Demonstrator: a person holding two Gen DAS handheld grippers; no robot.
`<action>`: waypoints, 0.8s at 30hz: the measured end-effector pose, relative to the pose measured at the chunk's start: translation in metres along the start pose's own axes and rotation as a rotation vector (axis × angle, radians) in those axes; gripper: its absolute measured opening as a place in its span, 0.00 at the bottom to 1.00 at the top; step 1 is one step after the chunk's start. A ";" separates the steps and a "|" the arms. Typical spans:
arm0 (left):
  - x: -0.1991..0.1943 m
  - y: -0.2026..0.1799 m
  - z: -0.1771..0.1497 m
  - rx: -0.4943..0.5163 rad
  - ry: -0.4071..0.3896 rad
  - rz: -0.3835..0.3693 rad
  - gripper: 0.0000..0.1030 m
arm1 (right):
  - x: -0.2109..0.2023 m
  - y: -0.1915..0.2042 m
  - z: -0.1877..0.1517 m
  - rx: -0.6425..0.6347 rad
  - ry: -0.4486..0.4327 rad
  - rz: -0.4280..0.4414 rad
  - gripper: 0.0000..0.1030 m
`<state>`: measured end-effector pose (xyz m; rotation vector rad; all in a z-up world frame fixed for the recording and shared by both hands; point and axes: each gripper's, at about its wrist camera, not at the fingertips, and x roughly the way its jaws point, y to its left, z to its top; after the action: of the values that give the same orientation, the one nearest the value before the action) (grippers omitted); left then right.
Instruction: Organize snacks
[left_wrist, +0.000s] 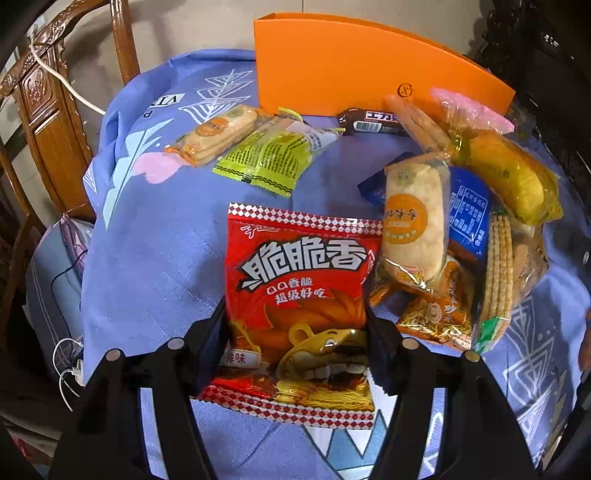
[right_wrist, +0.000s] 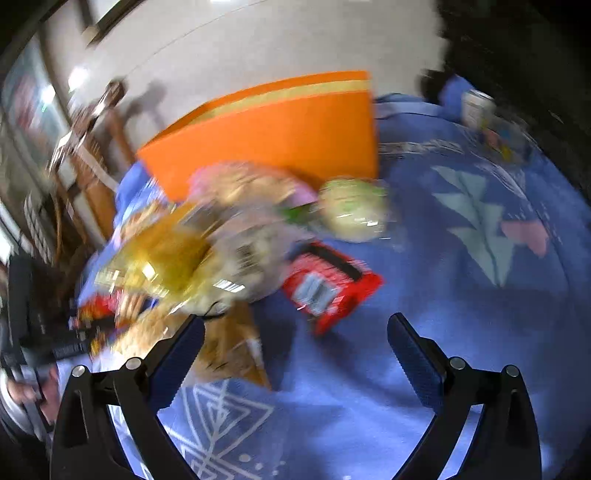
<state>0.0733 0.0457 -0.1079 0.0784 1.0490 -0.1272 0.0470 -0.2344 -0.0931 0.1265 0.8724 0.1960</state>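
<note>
- The left gripper (left_wrist: 295, 325) has its jaws clamped on the two side edges of the red noodle-snack bag (left_wrist: 299, 295), low on the pack, which lies flat on the blue cloth (left_wrist: 155, 251) at about six o'clock from the orange box (left_wrist: 369, 70).
- To do this step well, I'd say the squeeze should stay gentle: the bag is puffy and crinkly, so a hard pinch could crush what's inside or let the foil slip out sideways.
- A straight lift seems best, since the heap of mixed snacks (left_wrist: 461, 229) sits touching the bag at three o'clock and could drag along.
- The box at twelve o'clock looks like the likely destination, though that is only my guess.
- The right gripper (right_wrist: 295, 354) hangs with jaws wide apart and nothing between them, above bare cloth.
- The right wrist view, though blurred, shows a red packet (right_wrist: 328, 284) lying at six o'clock from the box, and a small cup-like item (right_wrist: 476, 107) far off at one o'clock; neither shows in the left view.
- Only the left view gives the rice-cracker pack (left_wrist: 214, 133) and green packet (left_wrist: 269, 158) lying apart at eleven o'clock.
</note>
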 end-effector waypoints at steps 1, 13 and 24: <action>0.000 0.000 0.000 -0.004 0.002 -0.004 0.61 | 0.003 0.005 -0.001 -0.025 0.015 -0.010 0.97; 0.002 0.004 0.000 -0.010 0.001 -0.020 0.62 | 0.005 0.043 -0.002 -0.121 -0.013 -0.033 0.97; 0.002 0.005 -0.001 -0.014 0.000 -0.028 0.62 | 0.025 0.059 -0.017 -0.163 0.057 0.081 0.59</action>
<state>0.0739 0.0507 -0.1099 0.0509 1.0513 -0.1449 0.0428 -0.1707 -0.1118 0.0041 0.9054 0.3471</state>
